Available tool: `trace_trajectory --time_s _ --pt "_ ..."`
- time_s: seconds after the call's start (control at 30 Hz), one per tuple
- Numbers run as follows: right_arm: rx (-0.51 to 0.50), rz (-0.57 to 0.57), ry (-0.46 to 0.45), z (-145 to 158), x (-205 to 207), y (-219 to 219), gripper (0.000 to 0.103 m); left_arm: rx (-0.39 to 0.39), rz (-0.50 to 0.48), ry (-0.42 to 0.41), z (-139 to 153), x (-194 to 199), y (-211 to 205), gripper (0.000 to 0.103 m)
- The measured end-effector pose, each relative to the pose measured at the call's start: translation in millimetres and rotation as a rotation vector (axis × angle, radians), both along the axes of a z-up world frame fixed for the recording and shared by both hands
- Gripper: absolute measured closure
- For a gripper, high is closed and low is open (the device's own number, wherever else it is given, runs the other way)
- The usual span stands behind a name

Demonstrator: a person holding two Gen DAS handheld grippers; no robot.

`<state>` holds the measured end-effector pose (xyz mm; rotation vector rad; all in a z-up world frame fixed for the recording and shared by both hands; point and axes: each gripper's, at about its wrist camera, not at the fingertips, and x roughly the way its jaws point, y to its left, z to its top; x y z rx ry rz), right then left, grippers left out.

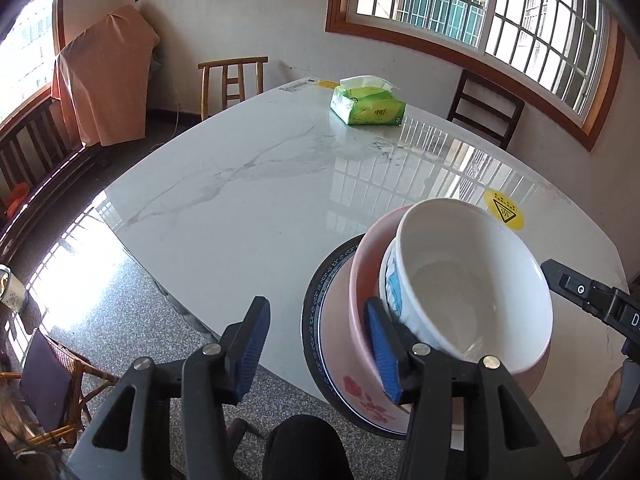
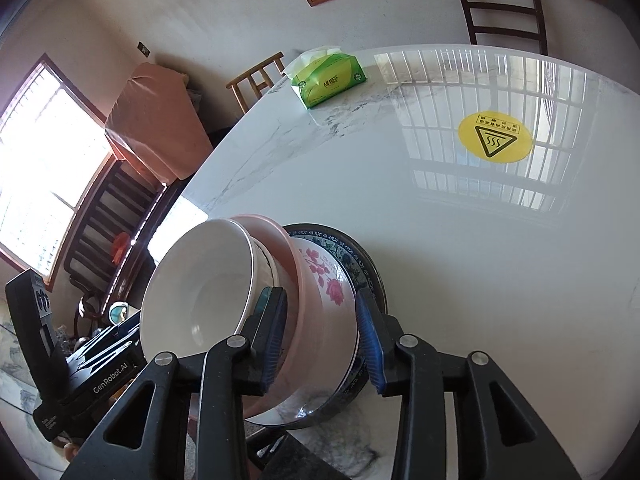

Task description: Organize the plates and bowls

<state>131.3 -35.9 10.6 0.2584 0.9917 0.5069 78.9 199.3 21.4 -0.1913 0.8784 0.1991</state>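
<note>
A stack stands near the table's front edge: a dark-rimmed plate (image 1: pixel 312 312) (image 2: pixel 360 256), on it a white bowl with pink flowers (image 1: pixel 360 396) (image 2: pixel 324 280), then a pink bowl (image 1: pixel 362 280) (image 2: pixel 276 236), and a plain white bowl (image 1: pixel 472 280) (image 2: pixel 200 300) on top. My left gripper (image 1: pixel 318 350) is open; one blue pad lies against the stack's left side and the other hangs free over the table edge. My right gripper (image 2: pixel 322 340) is open, straddling the walls of the pink and flowered bowls from the other side, its pads close to them.
A green tissue pack (image 1: pixel 368 108) (image 2: pixel 328 80) lies at the far side of the marble table (image 1: pixel 240 200). A yellow warning sticker (image 2: pixel 495 138) is just beyond the stack. Wooden chairs (image 1: pixel 236 80) (image 1: pixel 486 108) stand behind the table. A draped object is by the left window.
</note>
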Motion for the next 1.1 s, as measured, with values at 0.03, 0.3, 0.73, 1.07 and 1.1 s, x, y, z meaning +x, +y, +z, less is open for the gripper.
trace_trajectory --time_s 0.03,0.3,0.73,1.07,1.1 --pt "-0.006 -0.012 -0.035 3 -4 -1 0.063 0.007 0.001 -0.007 0 -2 0 0.051" --pt "-0.063 -0.055 -0.277 15 -44 5 0.04 0.021 0.02 -0.101 -2 -27 -2 0.048" --pt "-0.127 -0.165 -0.539 14 -107 0 0.018 0.118 0.055 -0.377 -13 -93 -26 0.038" --pt "-0.157 -0.19 -0.602 -3 -142 -1 0.009 0.177 -0.017 -0.454 -20 -111 -47 0.034" --pt "-0.172 -0.207 -0.614 -4 -144 -1 0.009 0.173 -0.025 -0.459 -22 -113 -48 0.034"
